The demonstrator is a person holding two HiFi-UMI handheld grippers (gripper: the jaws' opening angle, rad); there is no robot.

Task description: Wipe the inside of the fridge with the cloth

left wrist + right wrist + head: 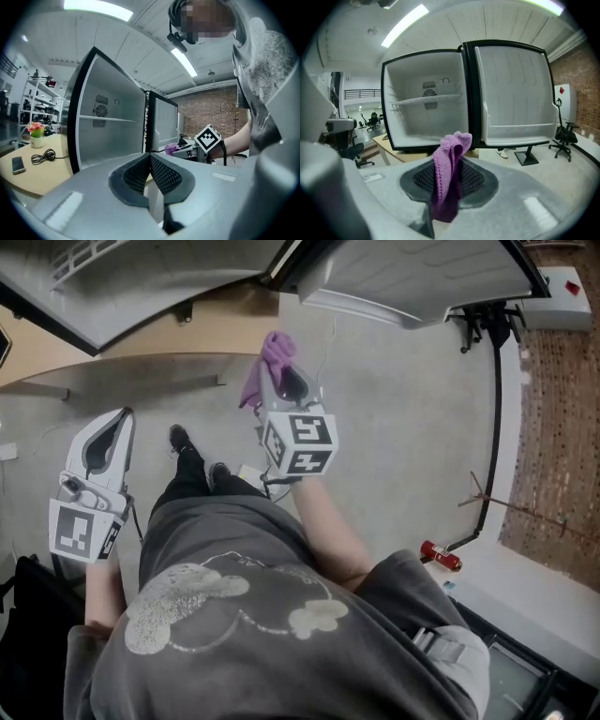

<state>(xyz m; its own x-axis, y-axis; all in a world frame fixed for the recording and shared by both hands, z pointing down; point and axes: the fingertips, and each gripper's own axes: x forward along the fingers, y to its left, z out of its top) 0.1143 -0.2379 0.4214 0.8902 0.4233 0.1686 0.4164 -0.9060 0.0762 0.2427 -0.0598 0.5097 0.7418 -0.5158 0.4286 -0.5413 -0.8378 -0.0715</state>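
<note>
**Approach step: wiping not yet begun**

The right gripper (449, 185) has its jaws clamped on a purple cloth (451, 150), which stands up folded between them and hangs below. The left gripper (150, 164) has its jaws pressed together on nothing, beside the person's leg. The cloth is in the air, well apart from the fridge (425, 119), which stands open at the edge of a wooden table (398, 152). The next move likely calls for carrying the cloth forward into the cavity and pressing it against a wall. A shelf (424, 100) crosses the cavity and would need working around. The door (513, 93) hangs open to the right, out of the path. A phone (18, 164), a cable (43, 156) and flowers (36, 131) sit near the table's edge, left of the fridge.
</note>
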